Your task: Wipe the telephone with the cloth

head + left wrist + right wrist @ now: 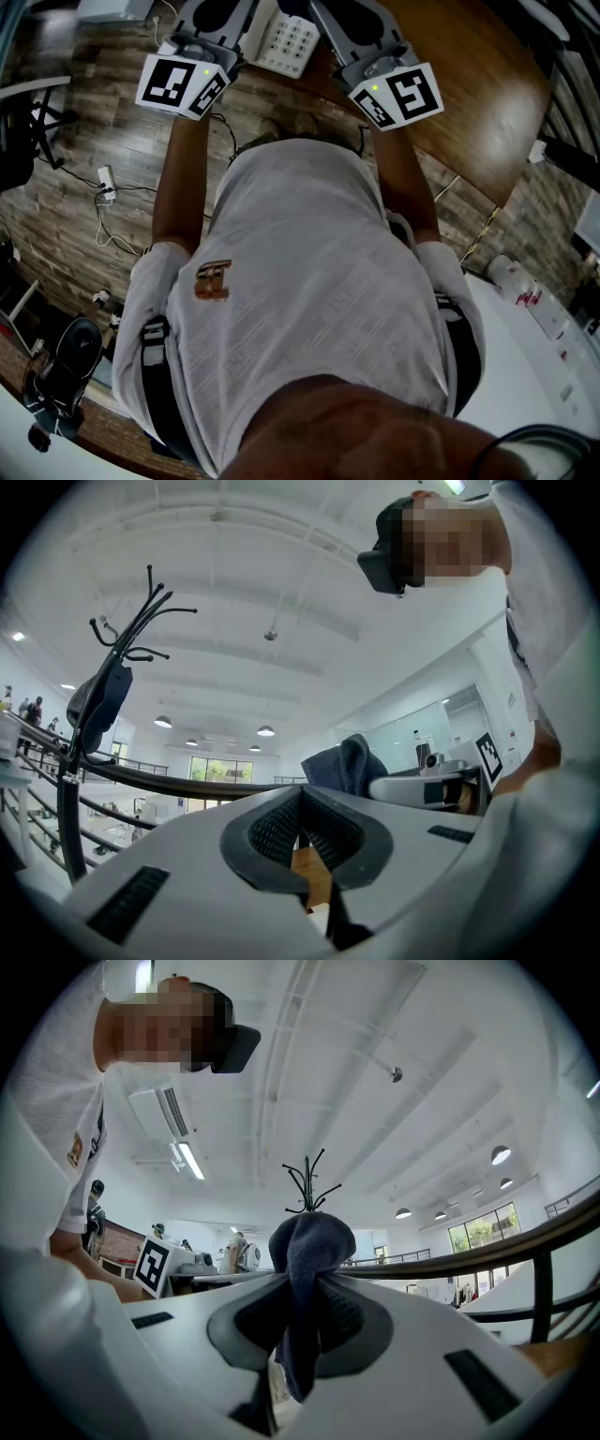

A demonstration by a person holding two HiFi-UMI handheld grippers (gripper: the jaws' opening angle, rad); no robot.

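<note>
The white telephone (289,42) lies on the brown wooden table (469,84) at the top of the head view, between my two grippers, whose tips run off the top edge. Both gripper views tilt up towards the ceiling. My left gripper (302,803) is shut with nothing between its black pads. My right gripper (302,1297) is shut on a dark blue cloth (305,1260), which bunches above the jaws and hangs below them. The same cloth (345,766) shows in the left gripper view, off to the right. The telephone appears in neither gripper view.
My torso in a white shirt (309,281) fills most of the head view. A power strip with cables (105,183) lies on the plank floor at the left. A white counter (525,375) stands at the right, and a black coat rack (103,696) beyond the table.
</note>
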